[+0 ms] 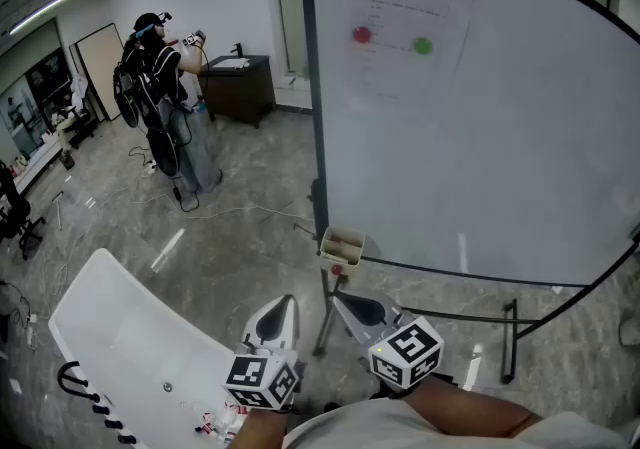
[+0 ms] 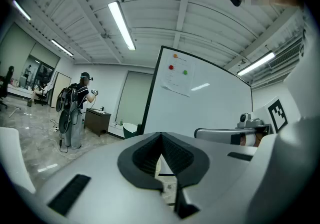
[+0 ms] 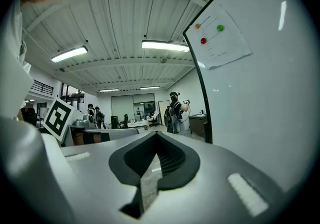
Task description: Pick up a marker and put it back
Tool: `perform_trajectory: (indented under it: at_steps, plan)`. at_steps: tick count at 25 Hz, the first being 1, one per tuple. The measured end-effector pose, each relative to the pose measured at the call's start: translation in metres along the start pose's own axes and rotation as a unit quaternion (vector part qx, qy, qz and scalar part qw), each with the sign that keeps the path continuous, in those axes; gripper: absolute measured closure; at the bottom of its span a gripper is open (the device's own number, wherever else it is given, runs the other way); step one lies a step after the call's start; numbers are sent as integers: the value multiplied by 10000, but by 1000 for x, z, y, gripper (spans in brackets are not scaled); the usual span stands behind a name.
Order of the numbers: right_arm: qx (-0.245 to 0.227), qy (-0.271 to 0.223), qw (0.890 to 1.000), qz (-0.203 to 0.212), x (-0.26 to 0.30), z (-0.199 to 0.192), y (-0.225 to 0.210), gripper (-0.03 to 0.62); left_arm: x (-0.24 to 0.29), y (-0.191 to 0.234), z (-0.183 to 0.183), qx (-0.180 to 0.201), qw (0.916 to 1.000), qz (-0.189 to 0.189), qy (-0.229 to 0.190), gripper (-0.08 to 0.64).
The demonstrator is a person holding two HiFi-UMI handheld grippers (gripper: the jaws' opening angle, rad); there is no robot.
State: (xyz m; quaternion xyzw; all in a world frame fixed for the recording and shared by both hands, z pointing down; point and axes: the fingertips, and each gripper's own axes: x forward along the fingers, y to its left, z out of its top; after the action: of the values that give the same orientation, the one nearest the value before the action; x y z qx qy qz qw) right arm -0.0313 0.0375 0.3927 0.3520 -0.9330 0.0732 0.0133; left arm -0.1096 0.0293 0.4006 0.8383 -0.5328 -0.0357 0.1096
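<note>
A small cream tray (image 1: 341, 247) hangs at the lower left corner of the whiteboard (image 1: 480, 127); it holds something red, and I cannot make out single markers. Both grippers are low in the head view, close to my body, pointing toward the board's foot. My left gripper (image 1: 277, 315) has its dark pads (image 2: 150, 153) together with nothing between them. My right gripper (image 1: 362, 310) sits just beside it under the tray, its jaws likewise shut and empty, and its pads (image 3: 170, 160) meet at the tip. Neither touches the tray or the board.
A paper sheet with coloured magnets (image 1: 400, 17) is stuck high on the board. The board's metal stand (image 1: 511, 337) spreads over the floor ahead. A white table (image 1: 120, 337) is at my lower left. A person (image 1: 165, 107) stands far off by a dark cabinet (image 1: 240, 87).
</note>
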Motion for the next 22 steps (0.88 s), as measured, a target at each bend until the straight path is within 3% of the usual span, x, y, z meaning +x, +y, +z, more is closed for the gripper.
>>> perform_trajectory:
  at_steps: [10,22]
  plan:
    - [235,-77,9997,-89,2,-2,-12,595,9,3,-2,14,10000,3,23,557]
    - [95,100,9999,-50,22,-4,-45,595,37,15,-8,-30,9999,99,94,557]
